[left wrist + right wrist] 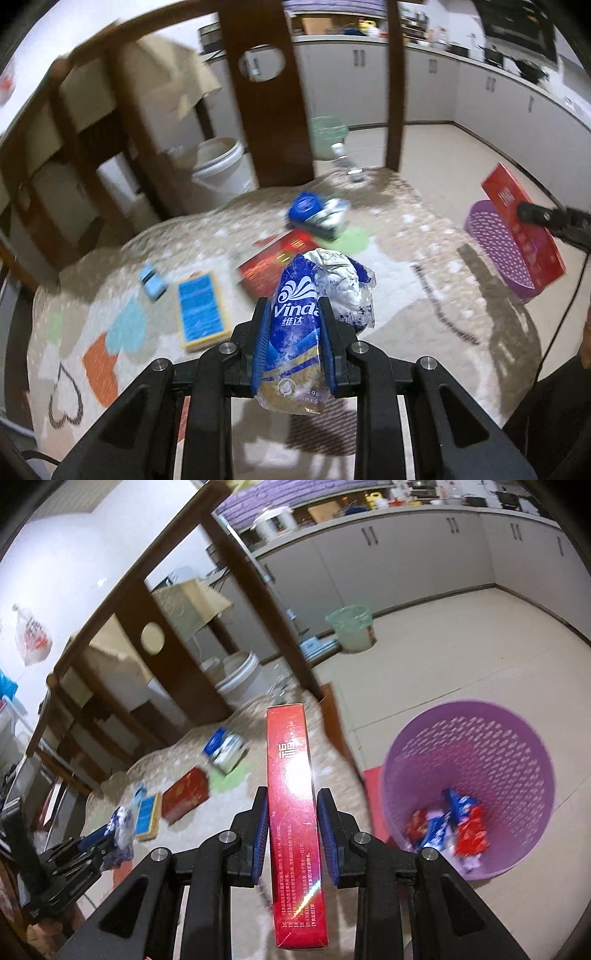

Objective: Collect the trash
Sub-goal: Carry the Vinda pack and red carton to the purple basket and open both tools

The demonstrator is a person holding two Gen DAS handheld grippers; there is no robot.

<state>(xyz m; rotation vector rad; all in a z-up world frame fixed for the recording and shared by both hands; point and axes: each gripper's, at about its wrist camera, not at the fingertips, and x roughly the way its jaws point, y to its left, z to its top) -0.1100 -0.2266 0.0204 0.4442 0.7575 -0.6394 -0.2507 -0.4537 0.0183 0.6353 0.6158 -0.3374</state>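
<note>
Right wrist view: a red box (295,812) is gripped by the right claw (291,825) beside the purple basket (517,731) (already part-filled), a tissue wrapper (299,332) is pinched by the left claw (293,341), so both must be carried over and released.

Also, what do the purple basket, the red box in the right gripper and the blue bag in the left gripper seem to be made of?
Purple basket: likely molded plastic, with a perforated wall.
Red box: probably glossy printed cardboard; sharp edges, light glare.
Blue bag: thin plastic film, crumpled and shiny.
</note>
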